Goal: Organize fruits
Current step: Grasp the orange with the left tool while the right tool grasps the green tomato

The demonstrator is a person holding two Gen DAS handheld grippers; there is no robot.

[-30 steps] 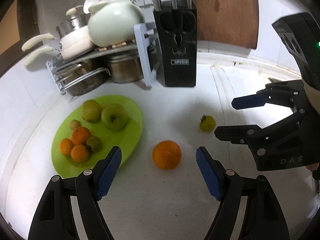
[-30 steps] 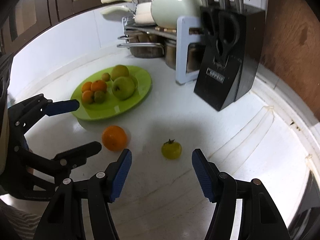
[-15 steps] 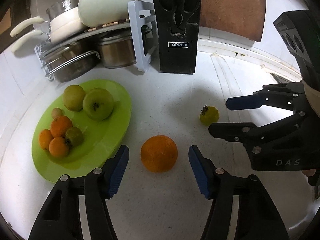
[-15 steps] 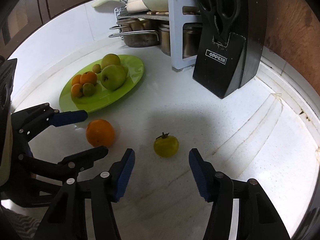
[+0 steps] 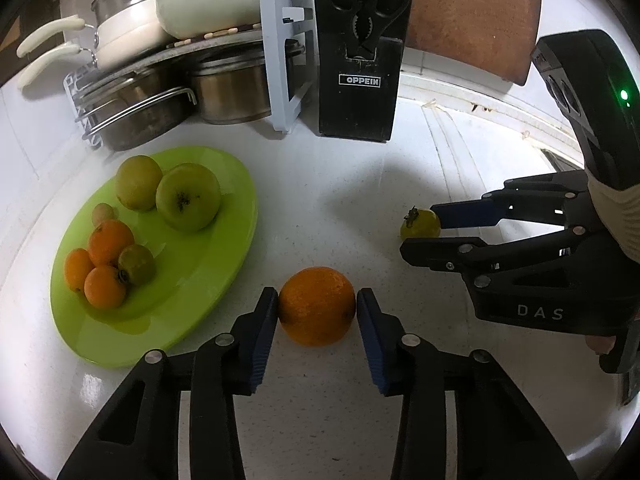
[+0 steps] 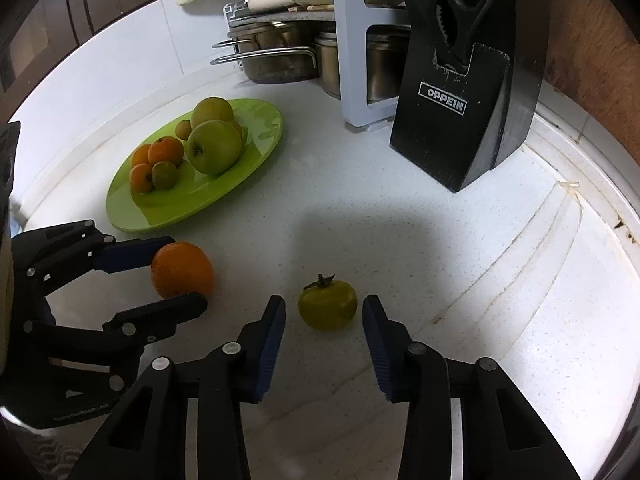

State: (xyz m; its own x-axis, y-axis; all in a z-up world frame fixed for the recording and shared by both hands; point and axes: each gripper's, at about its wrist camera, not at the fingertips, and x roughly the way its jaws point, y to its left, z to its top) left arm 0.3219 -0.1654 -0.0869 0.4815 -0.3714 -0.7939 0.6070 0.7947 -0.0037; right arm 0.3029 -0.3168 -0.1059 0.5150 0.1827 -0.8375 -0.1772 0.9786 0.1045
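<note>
An orange [image 5: 317,305] lies on the white counter between the blue pads of my left gripper [image 5: 317,307], which touch it on both sides; it also shows in the right wrist view [image 6: 182,270]. A small yellow-green fruit with a stem [image 6: 327,306] lies between the fingers of my right gripper [image 6: 324,312], which is open with gaps on both sides. The same fruit [image 5: 420,224] and right gripper [image 5: 422,232] show in the left wrist view. A green plate [image 5: 224,264] at the left holds two green apples, small oranges and other small fruit.
A black knife block [image 5: 360,60] stands at the back. A rack with steel pots, a white pot and a white teapot [image 5: 168,68] stands at the back left. A brown board [image 5: 472,12] leans on the wall. Grooves of a drainboard [image 6: 540,232] run at the right.
Both grippers have moved forward and down over their fruits. The left gripper has closed onto the orange. The right gripper has narrowed around the yellow-green fruit.
</note>
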